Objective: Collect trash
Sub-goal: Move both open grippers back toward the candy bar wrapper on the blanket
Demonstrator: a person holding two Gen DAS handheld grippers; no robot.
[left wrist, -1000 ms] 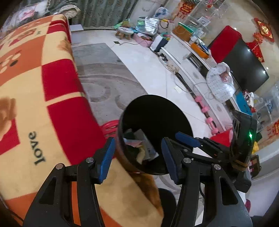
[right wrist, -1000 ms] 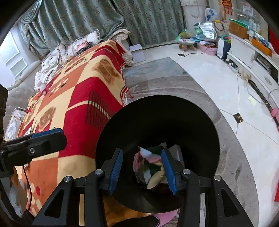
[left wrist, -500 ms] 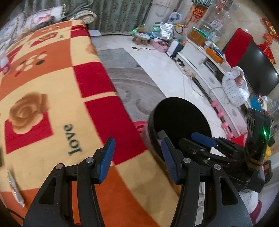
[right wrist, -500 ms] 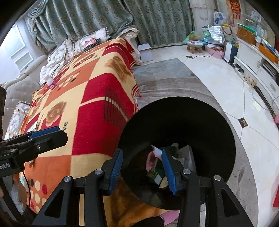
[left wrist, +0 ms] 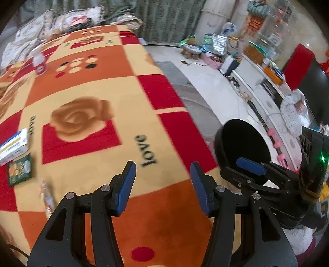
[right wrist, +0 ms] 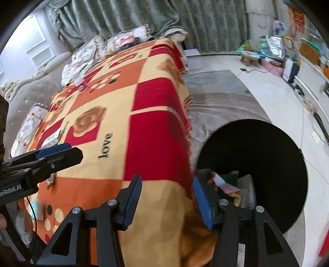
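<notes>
My left gripper [left wrist: 162, 185] hangs open over the red, orange and cream blanket [left wrist: 98, 86], with nothing between its blue pads. Trash lies at the blanket's left: a white and blue box [left wrist: 14, 146], a green packet [left wrist: 19, 172] and a thin wrapper [left wrist: 47, 198]. A small white and pink bottle [left wrist: 40, 63] stands farther back. The black bin [right wrist: 267, 147] sits past the blanket's right edge with several scraps [right wrist: 228, 185] inside. My right gripper [right wrist: 167, 198] is over the blanket's edge beside the bin, its jaws opening and holding nothing.
A grey rug [right wrist: 216, 96] and pale tiled floor [right wrist: 273, 96] lie right of the blanket. A sofa with cushions [right wrist: 123, 39] and green curtains [right wrist: 144, 16] are behind. A low white cabinet [left wrist: 265, 96], a small stool [left wrist: 192, 50] and pink dumbbells [left wrist: 276, 141] stand along the right.
Both views have swung left, away from the bin mouth and over the blanket. The box, packet and wrapper have come into the left wrist view. The right gripper's jaws stand wider.
</notes>
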